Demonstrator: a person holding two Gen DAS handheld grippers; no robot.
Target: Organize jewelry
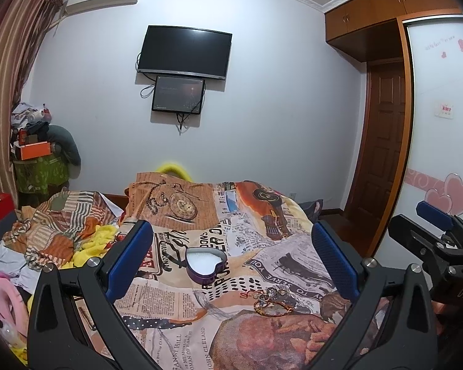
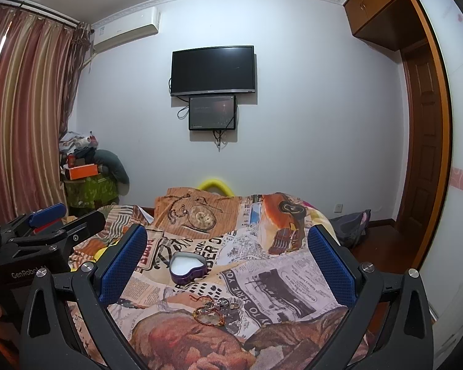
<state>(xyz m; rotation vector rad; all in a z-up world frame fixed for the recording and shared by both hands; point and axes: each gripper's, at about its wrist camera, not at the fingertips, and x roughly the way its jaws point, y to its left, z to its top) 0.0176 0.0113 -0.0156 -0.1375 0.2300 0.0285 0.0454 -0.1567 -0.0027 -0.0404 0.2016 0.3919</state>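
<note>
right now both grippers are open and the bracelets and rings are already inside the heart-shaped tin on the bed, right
Not quite. The heart-shaped tin holds only its white lining; the bracelets and rings lie on the bedspread in front of it, as the right wrist view shows. The left gripper and right gripper are indeed open.

The quilt (image 1: 176, 296) was soft printed cloth, matt and creased. On it the heart tin (image 1: 205, 264) looked like glossy purple metal with a white matt lining. Beside the tin, rings (image 1: 270, 293) gleamed like metal and a bracelet (image 1: 273, 306) looked like woven thread. Finger pads (image 1: 129, 260) were ribbed blue rubber.
</note>
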